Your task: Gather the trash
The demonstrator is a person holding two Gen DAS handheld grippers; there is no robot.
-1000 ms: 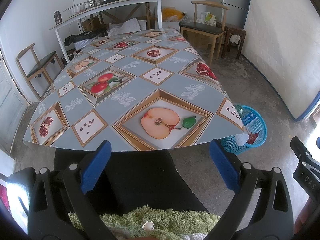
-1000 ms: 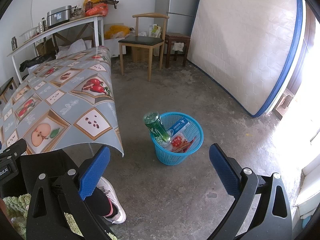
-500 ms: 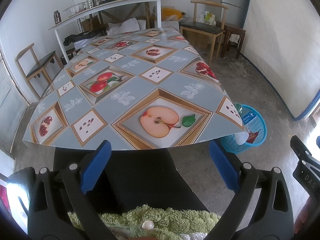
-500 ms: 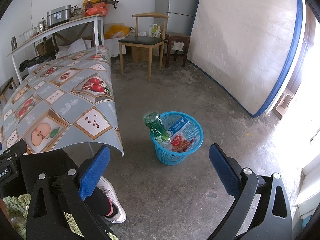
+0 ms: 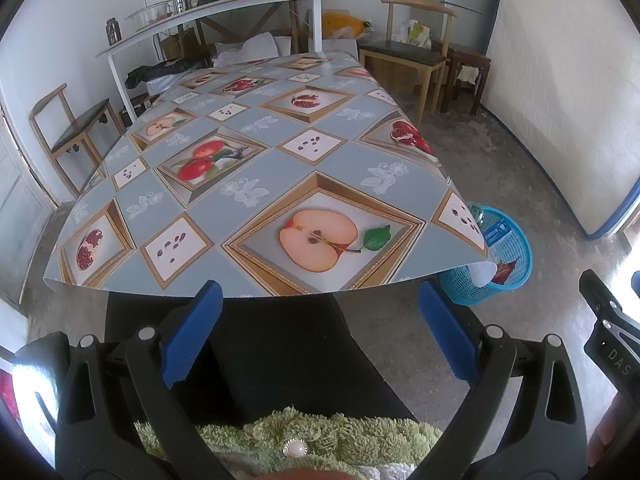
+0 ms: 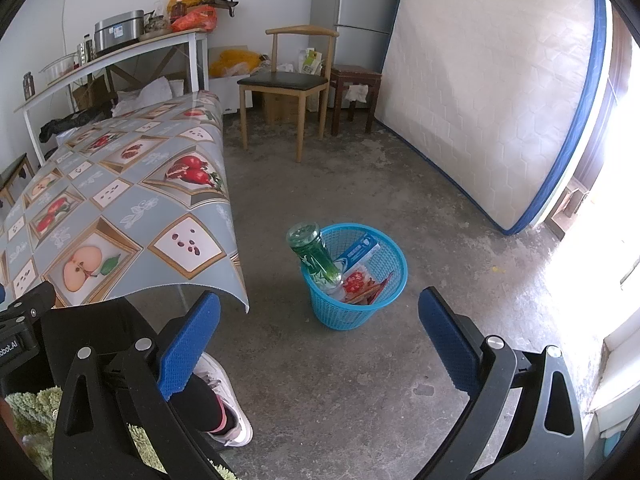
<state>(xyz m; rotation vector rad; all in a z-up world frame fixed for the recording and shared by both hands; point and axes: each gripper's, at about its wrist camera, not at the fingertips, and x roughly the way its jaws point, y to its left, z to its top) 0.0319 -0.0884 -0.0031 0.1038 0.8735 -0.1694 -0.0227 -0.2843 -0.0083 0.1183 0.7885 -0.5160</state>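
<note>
Closest in, both grippers are spread wide with nothing between the blue pads. The left gripper hangs over the person's lap, dark trousers and a fuzzy green top right under it, pointed at the near edge of the table. The right gripper hangs over bare concrete floor, with the person's white sneaker just below its left pad.

A bit further out, the table's fruit-print oilcloth has nothing lying on it as far as I can see, just apples, pomegranates and seeds printed all over.

The trash is all in the blue mesh basket on the floor, just off the table's right corner. A green bottle leans against the rim with its end poking out above it, a blue and white carton stands tilted behind it, and red wrappers sit lower down. From the left camera the basket peeks out from behind the cloth's corner.

Further back: 1 wooden chair with a dark seat, a small dark stool, a mattress leaning on the wall, and a white shelf with a silver cooker and jars.
</note>
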